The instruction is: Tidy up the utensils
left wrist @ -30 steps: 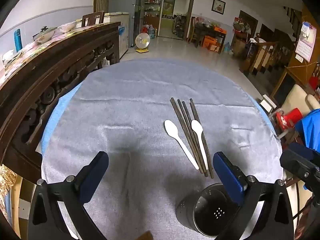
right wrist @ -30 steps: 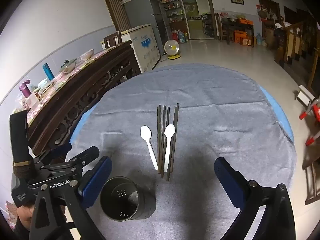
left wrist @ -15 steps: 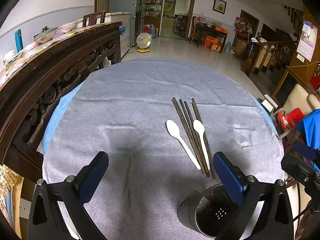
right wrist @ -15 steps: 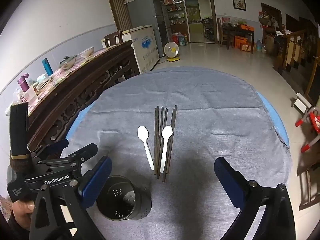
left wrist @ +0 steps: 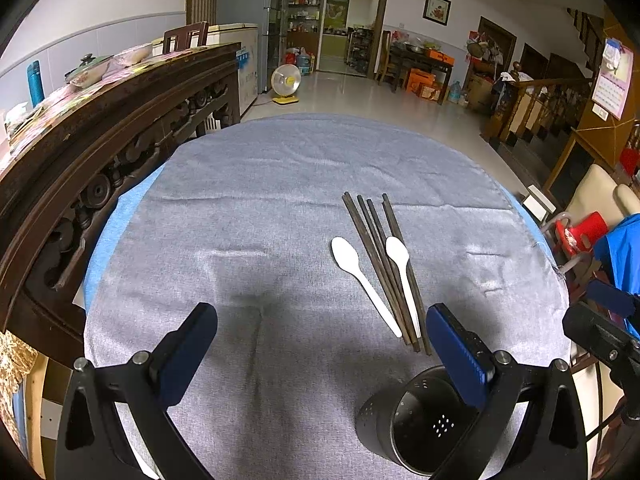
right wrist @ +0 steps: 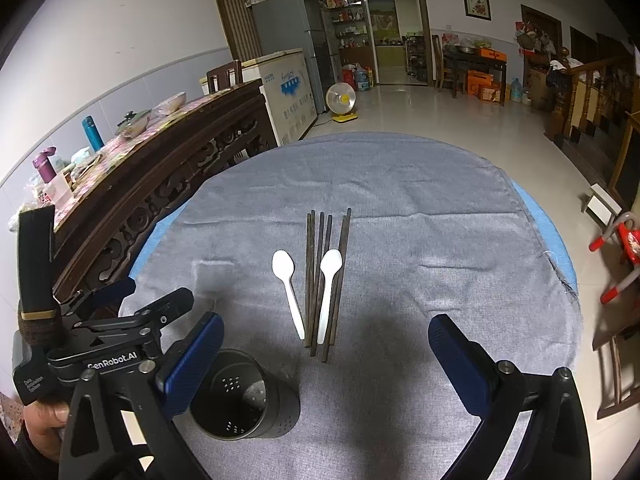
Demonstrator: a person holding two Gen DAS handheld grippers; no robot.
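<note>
Two white plastic spoons lie among several dark chopsticks on the grey cloth over a round table. One spoon rests on top of the chopsticks. A black perforated utensil holder stands upright near the front edge, with nothing visible inside. My left gripper is open above the cloth, its right finger just above the holder. My right gripper is open too, with the handle ends of the utensils just ahead of it. Neither holds anything.
A carved dark wooden sideboard with bowls and bottles runs close along the table's left. In the right wrist view, a person's hand holds the left gripper. Chairs and a red stool stand to the right of the table.
The right wrist view has tilted slightly towards level. The utensils and the holder have not moved. Both grippers stay open.
</note>
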